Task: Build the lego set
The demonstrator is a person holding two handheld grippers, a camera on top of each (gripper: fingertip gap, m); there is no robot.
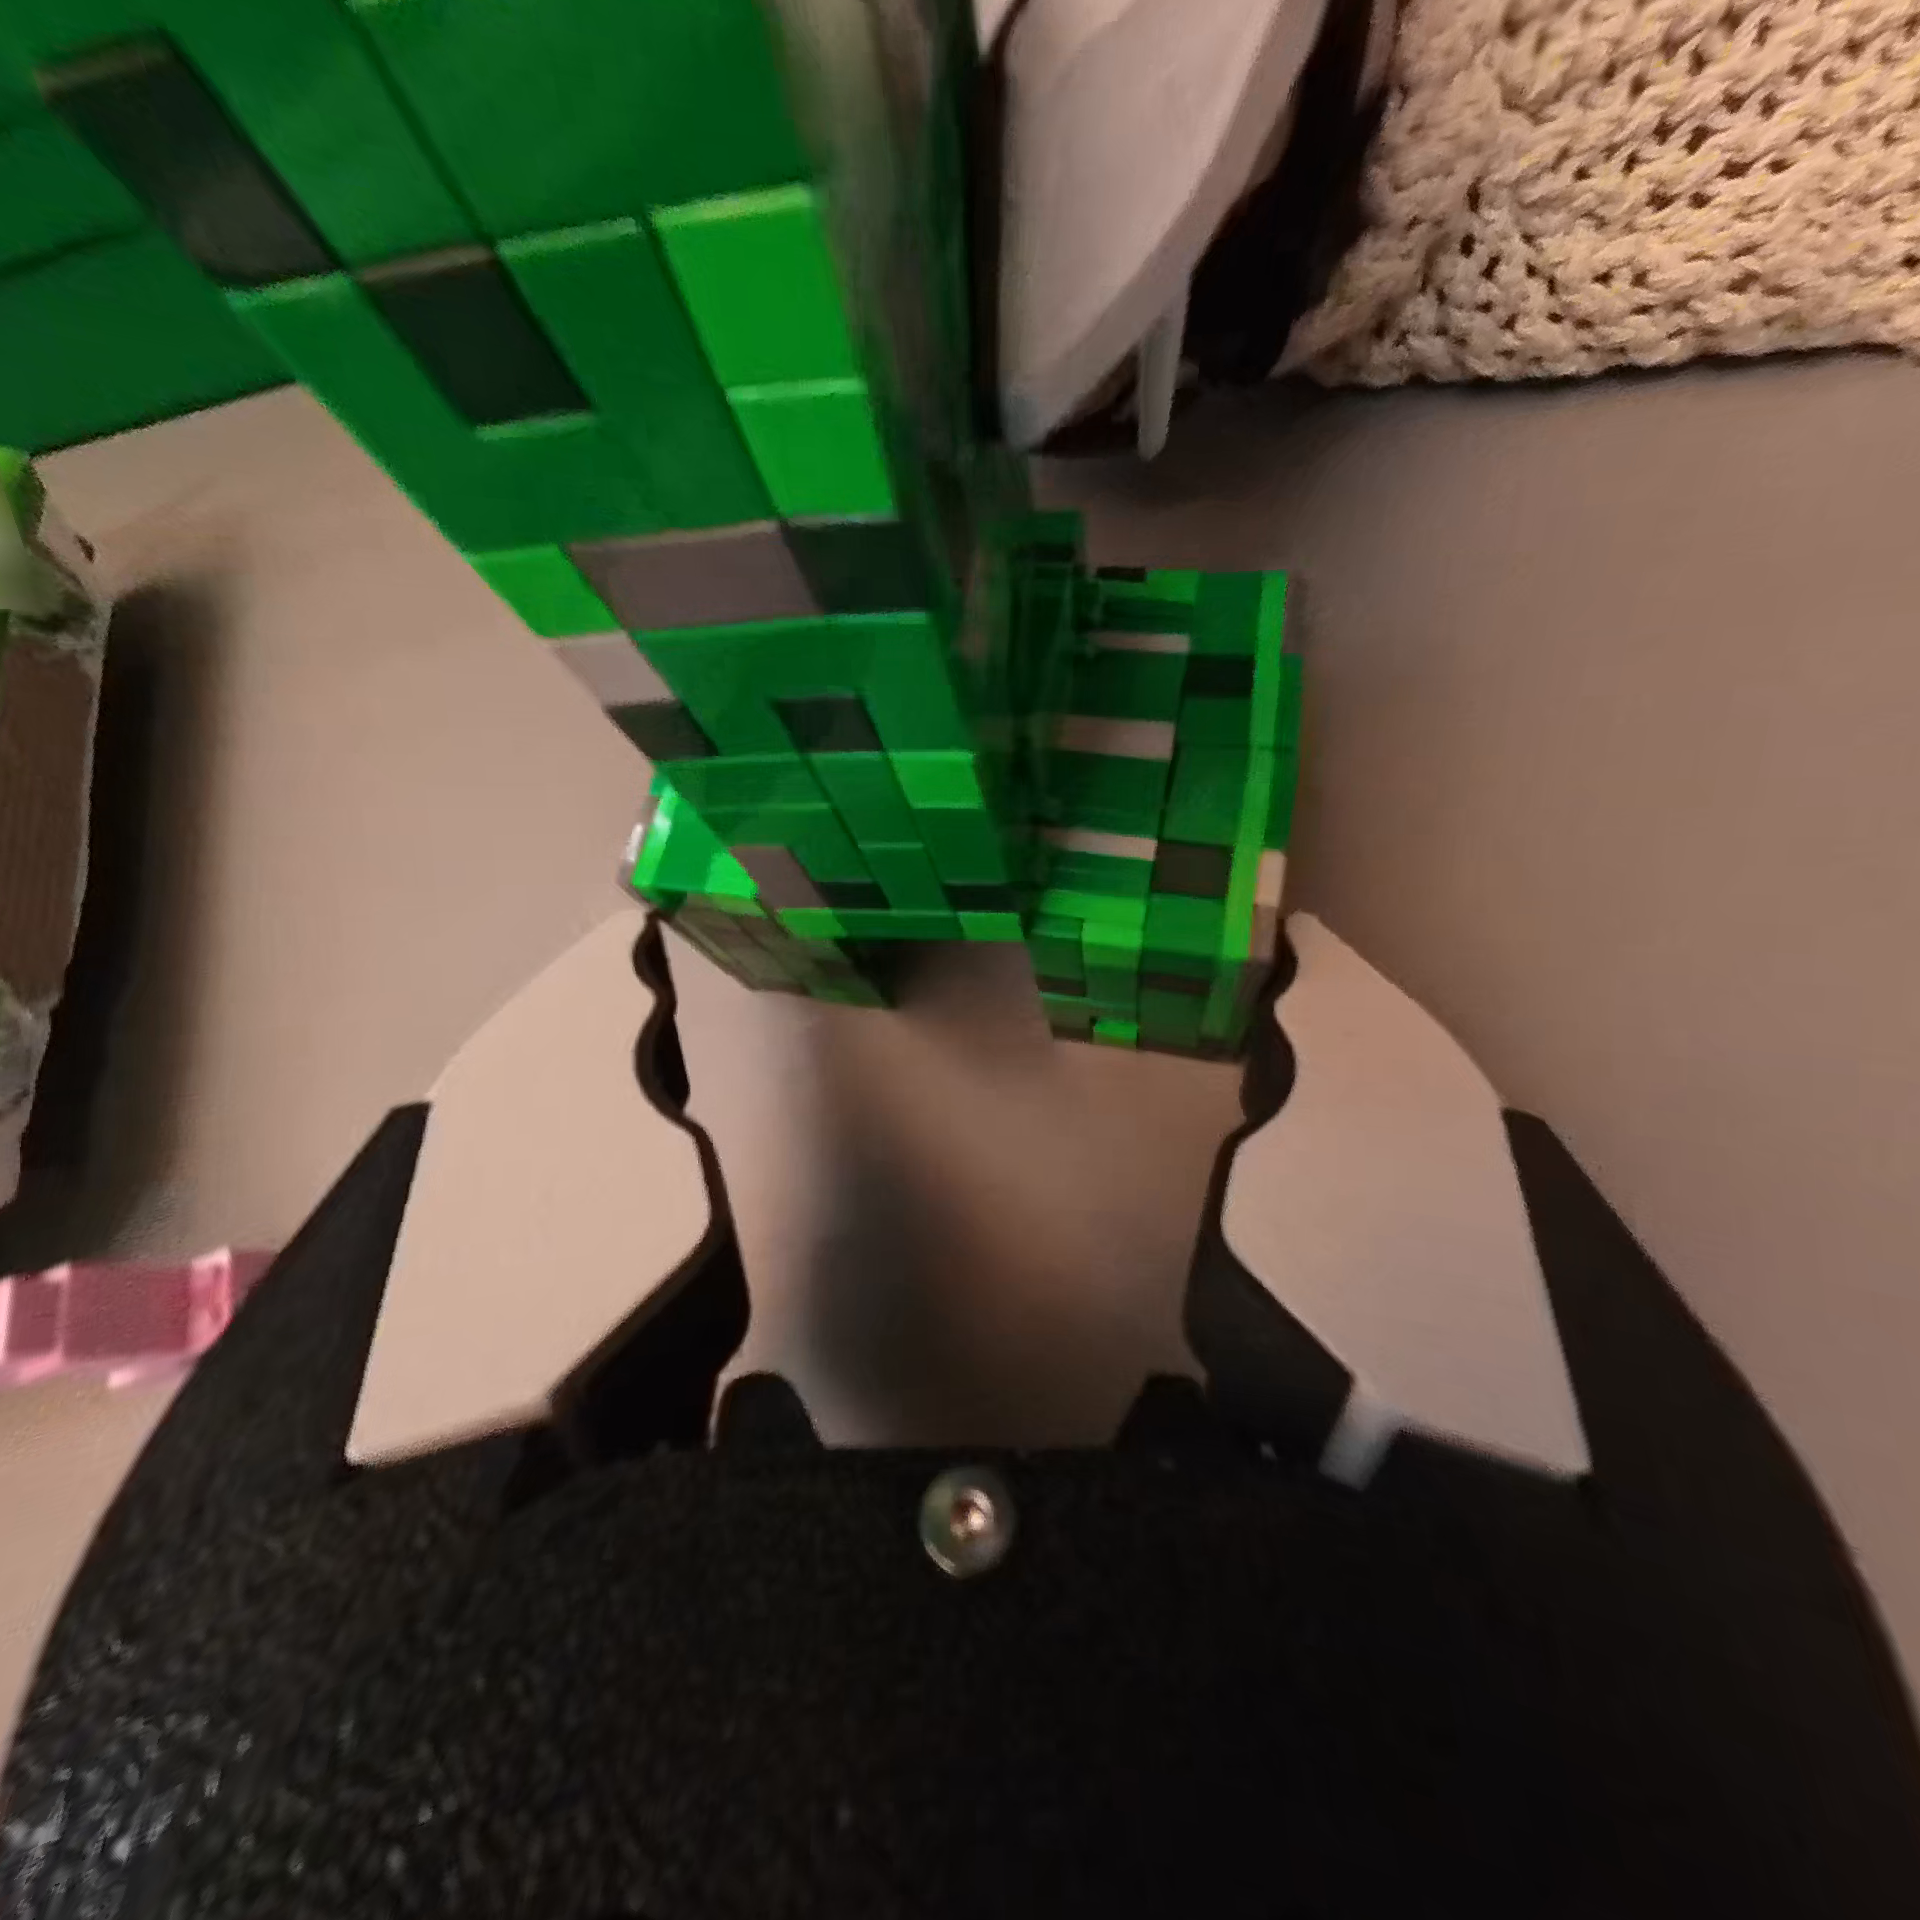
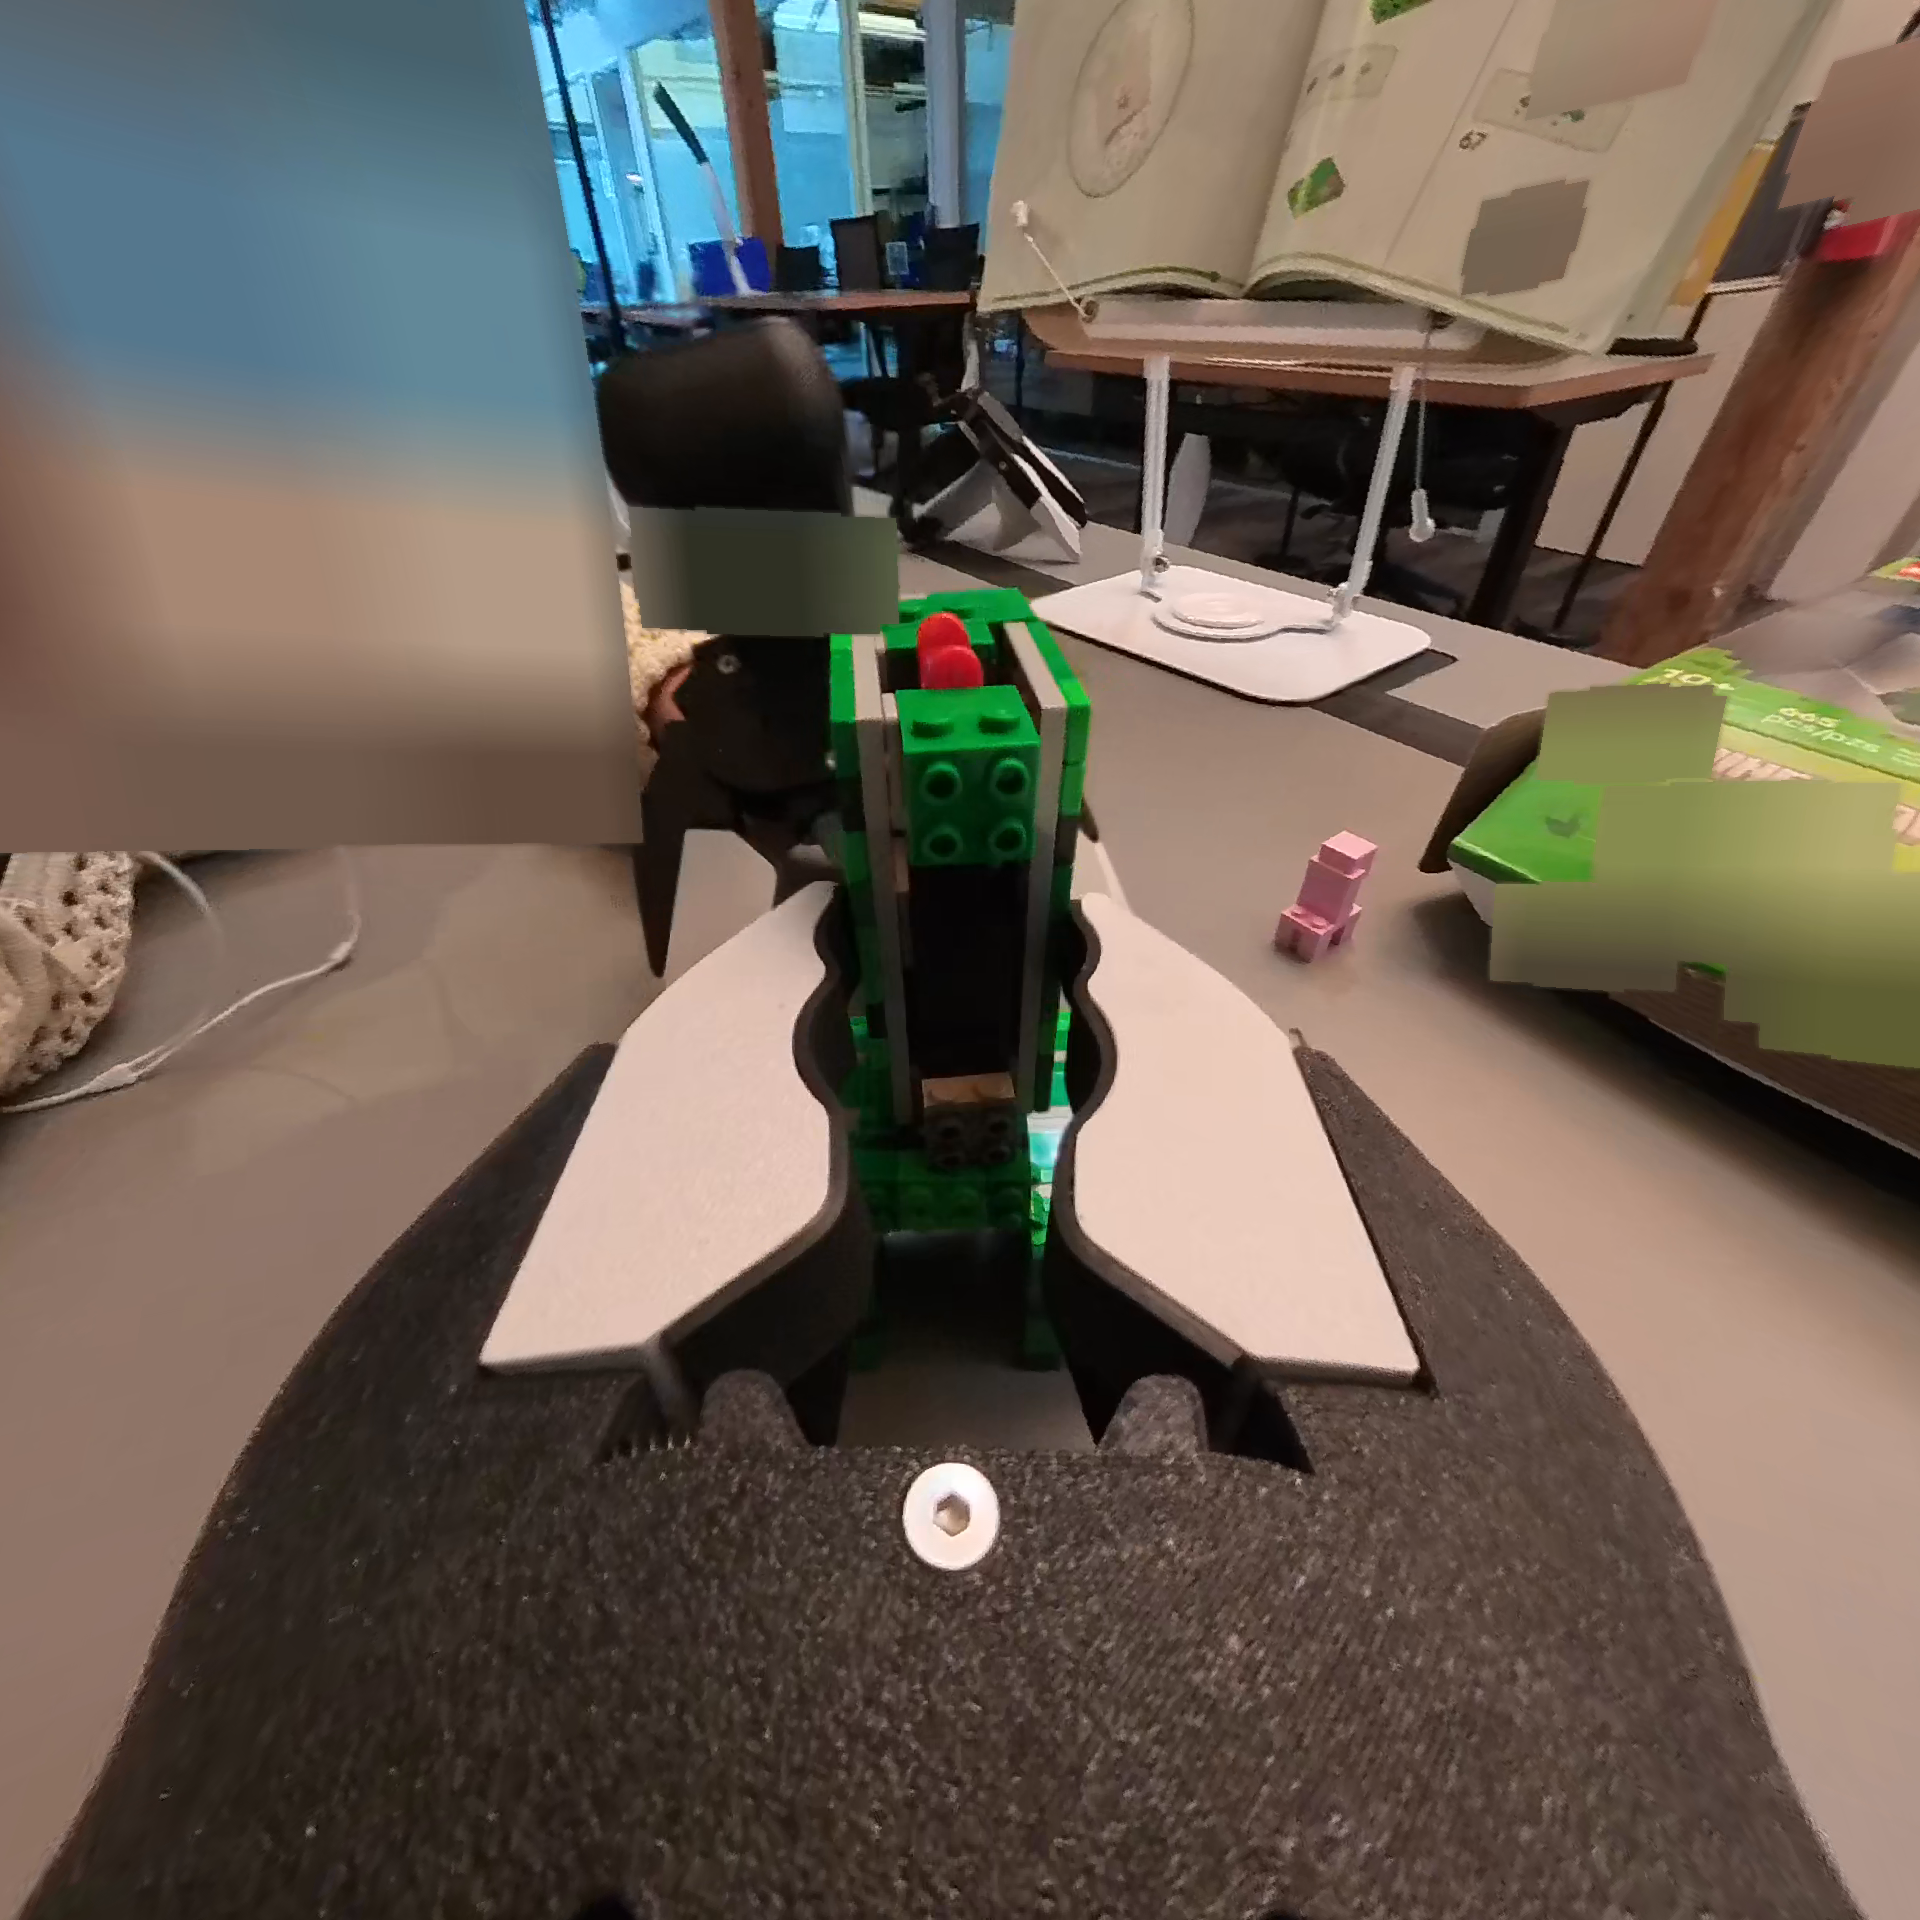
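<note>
an open-plan office or lab workspace is indicated: a grey table (image 2: pixel 1195 790) is seen in front, further desks (image 2: pixel 790 303) with dark chairs (image 2: pixel 862 249) are lined up behind it, glass partitions (image 2: pixel 665 156) are visible beyond, and an instruction booklet (image 2: pixel 1351 156) is propped on a white stand (image 2: pixel 1236 634).

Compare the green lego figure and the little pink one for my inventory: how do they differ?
The green lego figure is tall and held off the table between the right gripper jaws; the pink lego figure is small and stands free on the grey table. The green one shows an open back; the pink one looks finished. Both are blocky brick builds.
</note>
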